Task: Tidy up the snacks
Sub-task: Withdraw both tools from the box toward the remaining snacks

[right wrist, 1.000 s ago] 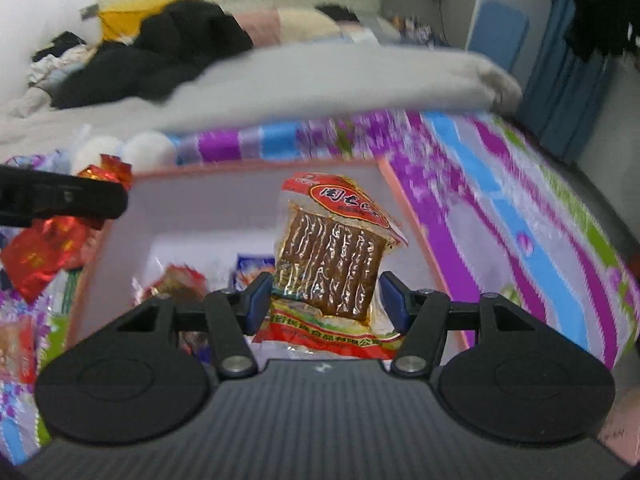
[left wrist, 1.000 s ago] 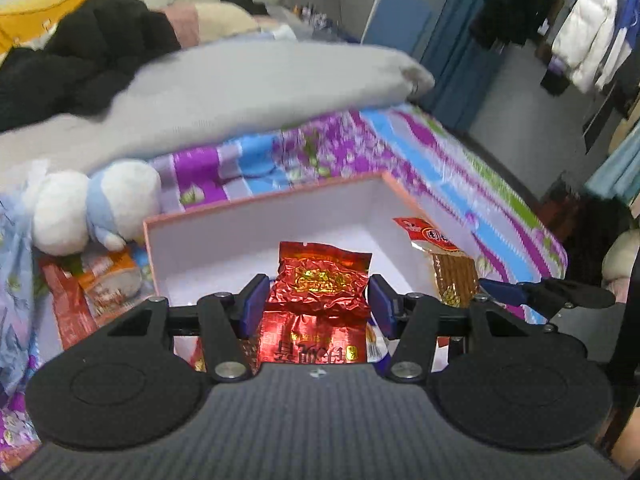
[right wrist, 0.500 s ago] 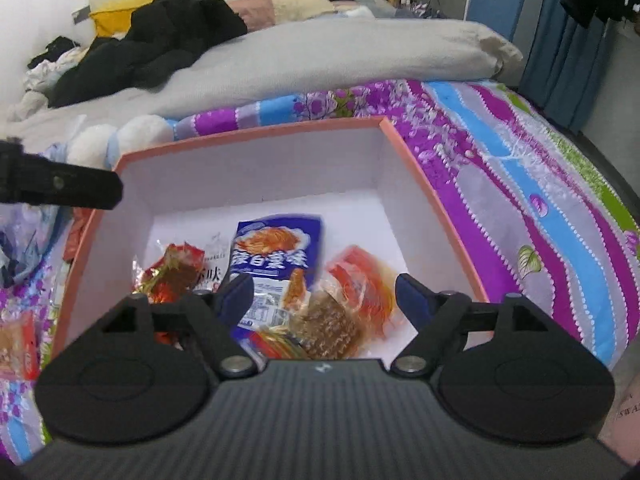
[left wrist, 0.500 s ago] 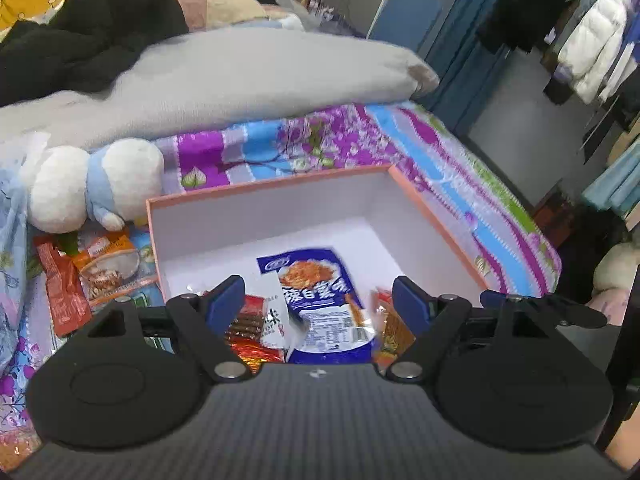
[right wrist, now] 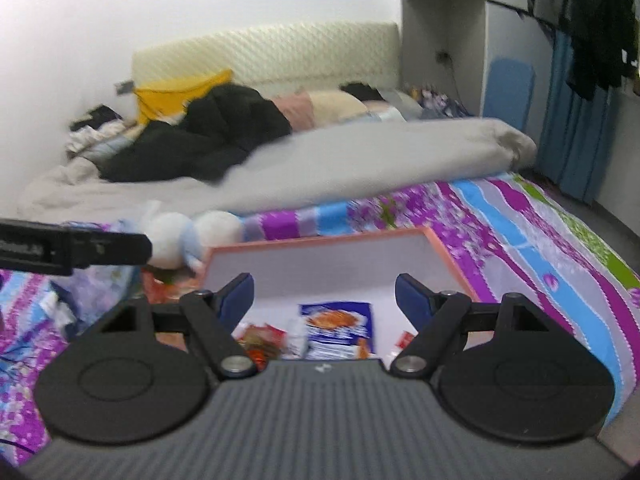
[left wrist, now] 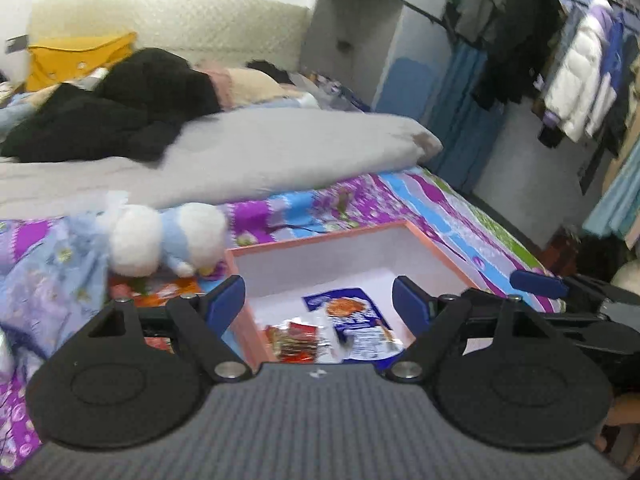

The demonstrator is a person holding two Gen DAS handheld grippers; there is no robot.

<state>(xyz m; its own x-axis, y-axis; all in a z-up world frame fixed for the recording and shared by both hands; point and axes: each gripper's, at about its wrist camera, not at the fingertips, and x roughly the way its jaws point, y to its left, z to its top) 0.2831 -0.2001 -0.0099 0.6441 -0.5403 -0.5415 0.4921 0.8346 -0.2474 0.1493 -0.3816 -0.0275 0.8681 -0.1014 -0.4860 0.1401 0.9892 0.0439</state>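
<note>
Both tools are wide apart and hold nothing: the left tool point(left wrist: 319, 300) and the right tool point(right wrist: 324, 296) hang over the box point(left wrist: 352, 254) on the bed point(left wrist: 440, 208). A blue pack point(left wrist: 352, 320) and a red pack point(left wrist: 296, 340) lie inside the box. I think more is left, since some snacks point(left wrist: 160, 292) lie on the bed by the toy point(left wrist: 160, 236).

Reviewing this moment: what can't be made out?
- Near part of the box floor: hidden by each tongs body, both views.
- Loose snacks left of the box: blurred, partly behind the left tongs.
- Print on the blue packet: too blurred.
</note>
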